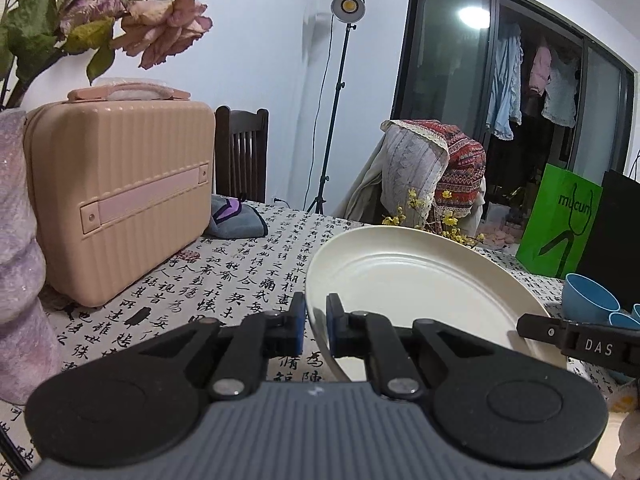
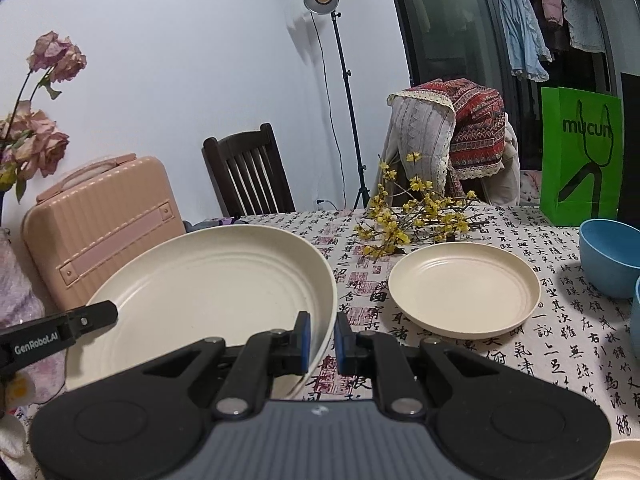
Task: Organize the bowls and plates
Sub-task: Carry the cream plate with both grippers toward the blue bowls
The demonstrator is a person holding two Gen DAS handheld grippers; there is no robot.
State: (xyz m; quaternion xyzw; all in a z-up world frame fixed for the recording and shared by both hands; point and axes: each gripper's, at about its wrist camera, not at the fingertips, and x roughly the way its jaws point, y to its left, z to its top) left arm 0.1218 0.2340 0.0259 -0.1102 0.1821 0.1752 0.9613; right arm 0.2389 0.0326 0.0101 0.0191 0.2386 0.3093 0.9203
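A large cream plate (image 1: 420, 280) is held off the table, tilted, with a gripper on each side. My left gripper (image 1: 316, 322) is shut on its left rim. My right gripper (image 2: 322, 336) is shut on its right rim; the same plate (image 2: 208, 284) fills the left of the right wrist view. A smaller cream plate (image 2: 464, 288) lies flat on the tablecloth to the right. Blue bowls (image 2: 608, 256) stand at the far right and also show in the left wrist view (image 1: 588, 296). The right gripper's finger (image 1: 536, 326) shows at the plate's far rim.
A pink case (image 1: 116, 200) stands at the left on the calligraphy tablecloth (image 1: 240, 280), by a vase of dried roses (image 1: 100, 12). A yellow flower sprig (image 2: 416, 216), a green paper bag (image 2: 580, 156), two chairs and a lamp stand lie beyond. Another cream rim (image 2: 624, 460) shows bottom right.
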